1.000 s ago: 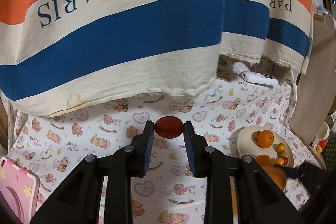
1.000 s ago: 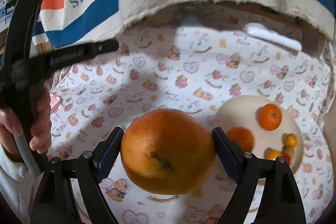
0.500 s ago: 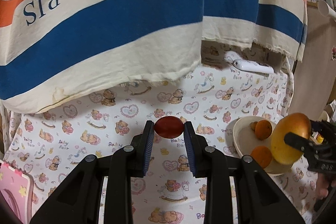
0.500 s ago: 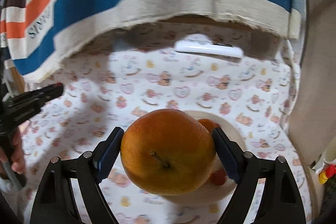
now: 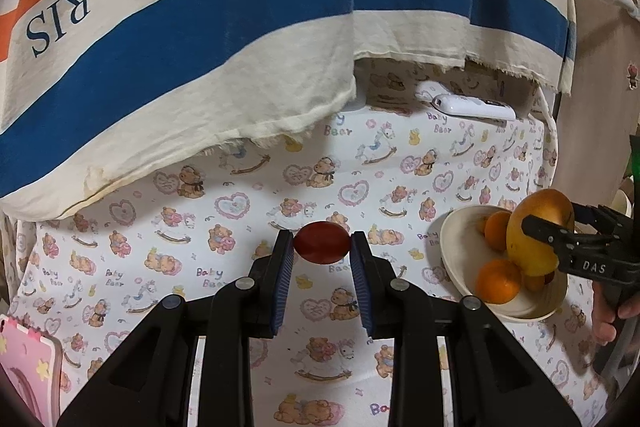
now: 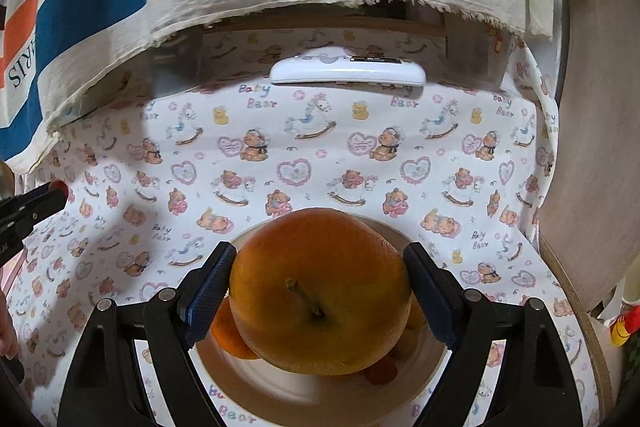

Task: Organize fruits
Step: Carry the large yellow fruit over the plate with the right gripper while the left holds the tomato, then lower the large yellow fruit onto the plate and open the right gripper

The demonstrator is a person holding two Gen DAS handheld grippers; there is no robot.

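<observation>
- The right gripper (image 6: 318,291) pinches a big orange-yellow apple (image 6: 320,291) across its widest part, stem towards the camera, directly over the cream bowl (image 6: 280,387).
- The apple looks heavy, firm and smooth-skinned; that wide side grip seems the safest hold.
- The bowl holds two oranges (image 5: 498,281) and smaller fruit.
- The left gripper (image 5: 321,259) clamps a small dark-red fruit (image 5: 321,242), probably light and easily bruised, above the tablecloth (image 5: 240,219).
- Readable: "Baby Bear" on the cloth, "DAS" on the right gripper, "PARIS" on the striped towel (image 5: 200,27).

The big apple (image 6: 320,291) hides most of the plate's (image 6: 288,387) smaller fruits.
</observation>
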